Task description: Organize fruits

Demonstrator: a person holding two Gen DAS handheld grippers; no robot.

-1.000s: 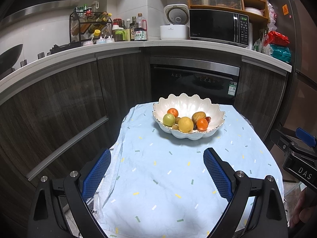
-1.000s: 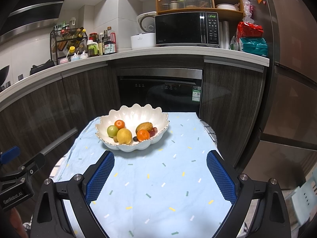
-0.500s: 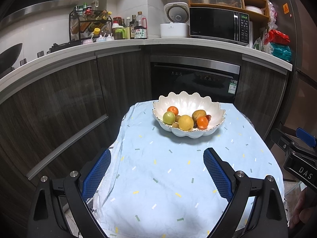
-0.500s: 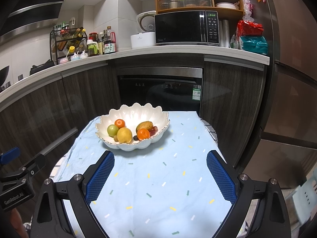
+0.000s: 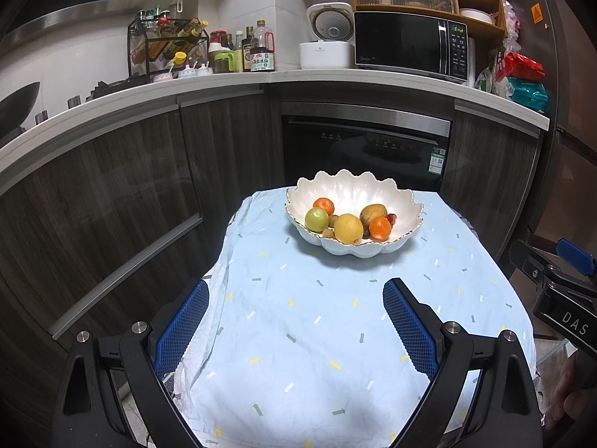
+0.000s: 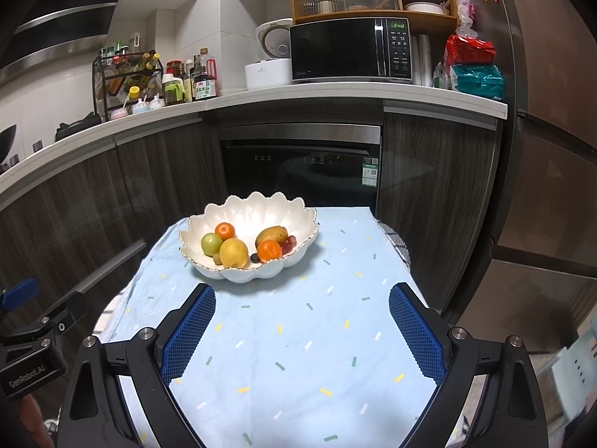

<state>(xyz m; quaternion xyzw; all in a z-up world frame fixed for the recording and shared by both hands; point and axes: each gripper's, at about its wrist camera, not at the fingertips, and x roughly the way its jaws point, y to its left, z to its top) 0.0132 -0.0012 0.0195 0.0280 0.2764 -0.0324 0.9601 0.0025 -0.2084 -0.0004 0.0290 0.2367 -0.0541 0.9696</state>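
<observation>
A white scalloped bowl [image 5: 403, 201] [image 6: 261, 212] stands at the far end of a small table. In it lie a yellow lemon [image 5: 348, 228] [image 6: 234, 253], a green apple [image 5: 316, 220] [image 6: 211, 243], two oranges [image 5: 380, 228] [image 6: 269, 251], a brownish mango [image 5: 372, 213] [image 6: 271, 235] and some small dark and red fruits. My left gripper [image 5: 296, 293] hangs open over the near half of the table, nothing between its blue pads. My right gripper [image 6: 302, 298] is open too, short of the bowl and empty.
A light blue confetti-print cloth [image 5: 317, 336] covers the table. Behind it run dark wood cabinets and a built-in dishwasher [image 5: 365, 149]. The counter holds a microwave [image 6: 350, 50], a rice cooker [image 5: 328, 43], bottles and a spice rack. A fridge [image 6: 552, 149] stands at the right.
Both grippers have tilted or drifted slightly, so the bowl sits a little higher in both views. Nothing was taken hold of; both stay open.
</observation>
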